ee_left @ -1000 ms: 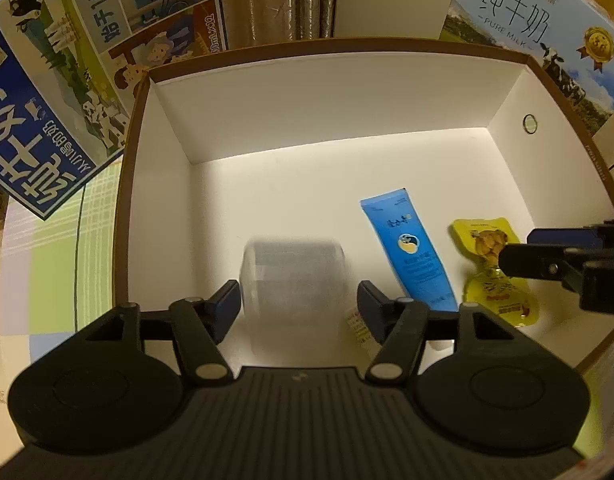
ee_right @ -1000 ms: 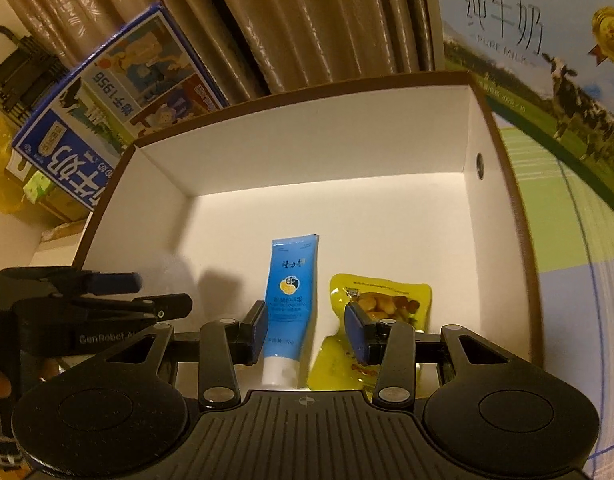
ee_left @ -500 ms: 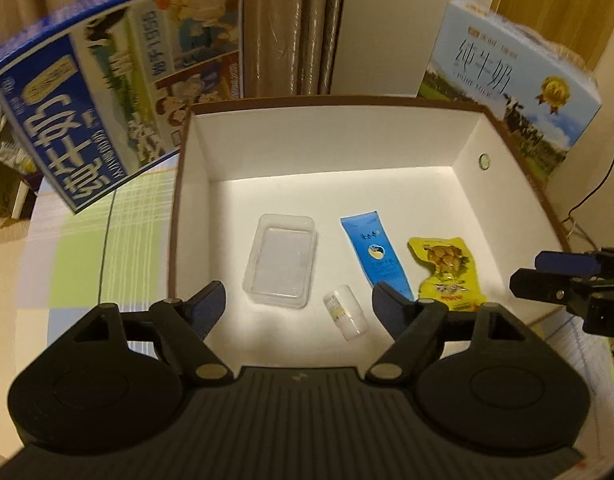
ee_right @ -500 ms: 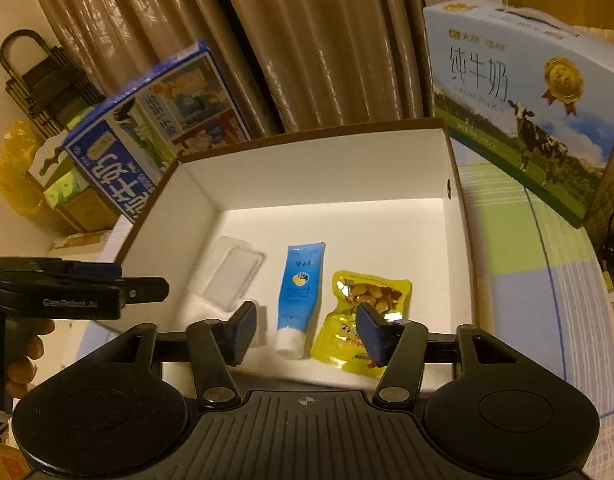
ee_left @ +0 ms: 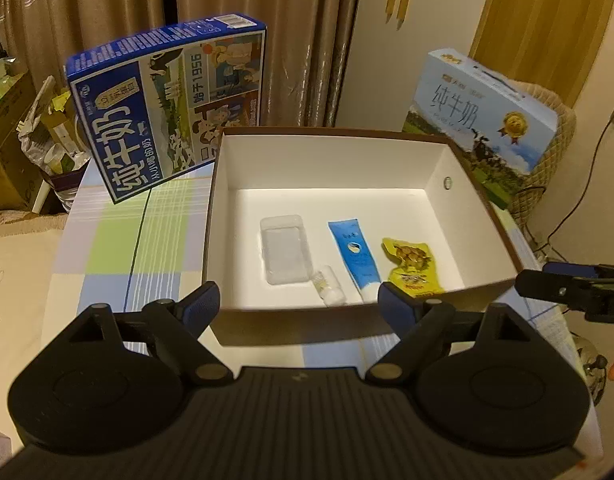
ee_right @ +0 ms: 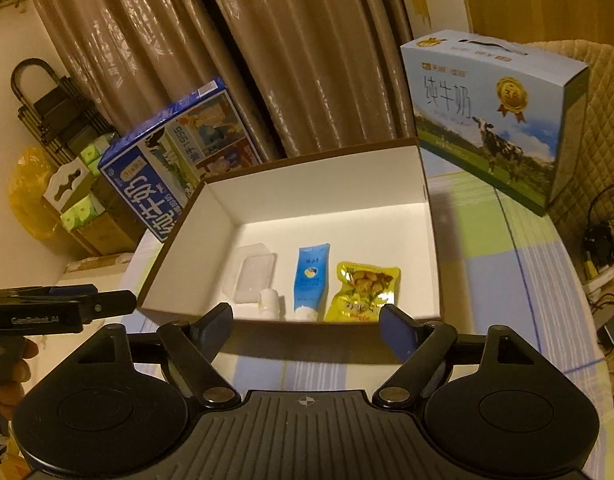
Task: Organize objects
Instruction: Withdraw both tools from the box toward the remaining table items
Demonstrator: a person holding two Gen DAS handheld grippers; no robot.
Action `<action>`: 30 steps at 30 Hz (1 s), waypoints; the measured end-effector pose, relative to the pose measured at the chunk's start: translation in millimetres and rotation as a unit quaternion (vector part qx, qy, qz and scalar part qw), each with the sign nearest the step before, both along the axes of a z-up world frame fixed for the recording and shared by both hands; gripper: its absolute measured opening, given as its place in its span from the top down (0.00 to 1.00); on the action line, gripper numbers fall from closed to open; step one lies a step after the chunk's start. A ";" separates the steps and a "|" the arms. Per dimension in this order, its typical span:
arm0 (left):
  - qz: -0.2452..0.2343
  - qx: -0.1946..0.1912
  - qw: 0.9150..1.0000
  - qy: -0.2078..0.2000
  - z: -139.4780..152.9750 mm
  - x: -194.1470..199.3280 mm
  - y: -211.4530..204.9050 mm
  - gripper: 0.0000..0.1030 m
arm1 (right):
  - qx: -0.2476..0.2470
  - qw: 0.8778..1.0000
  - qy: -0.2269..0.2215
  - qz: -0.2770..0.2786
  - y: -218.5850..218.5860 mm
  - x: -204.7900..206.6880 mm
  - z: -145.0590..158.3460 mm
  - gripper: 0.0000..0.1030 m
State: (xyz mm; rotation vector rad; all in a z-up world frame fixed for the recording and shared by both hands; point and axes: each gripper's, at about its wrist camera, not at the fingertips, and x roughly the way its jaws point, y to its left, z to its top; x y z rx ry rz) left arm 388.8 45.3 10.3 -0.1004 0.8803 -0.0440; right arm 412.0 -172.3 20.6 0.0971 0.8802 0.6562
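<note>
In the box, small bottle label illegible, partly hidden

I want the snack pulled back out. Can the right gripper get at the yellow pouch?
Probably yes: the right gripper, jaws opening and empty, faces the open-topped box, with nothing covering the yellow pouch.

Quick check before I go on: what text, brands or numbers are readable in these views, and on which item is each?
"纯牛奶", "始于1956": dark blue milk carton, lying sideways.
"纯牛奶", with a gold medal seal: light blue milk carton.
"GenRobot.AI": side of the left gripper.
"D": cut-off letter on the right gripper.
Blue tube, yellow snack pouch, small white bottle: print too small to read.
</note>
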 end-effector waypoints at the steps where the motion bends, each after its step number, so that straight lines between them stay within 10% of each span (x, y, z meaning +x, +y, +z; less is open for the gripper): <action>1: 0.000 -0.003 1.000 -0.001 1.9 -5.2 -0.8 0.19 | 0.002 1.000 0.001 -0.002 -3.4 -4.4 0.7 0.24; 30: 0.035 -0.010 0.999 0.032 -12.2 -134.9 -11.2 0.19 | -0.010 1.000 0.004 -0.003 -52.3 -96.2 -0.6 0.22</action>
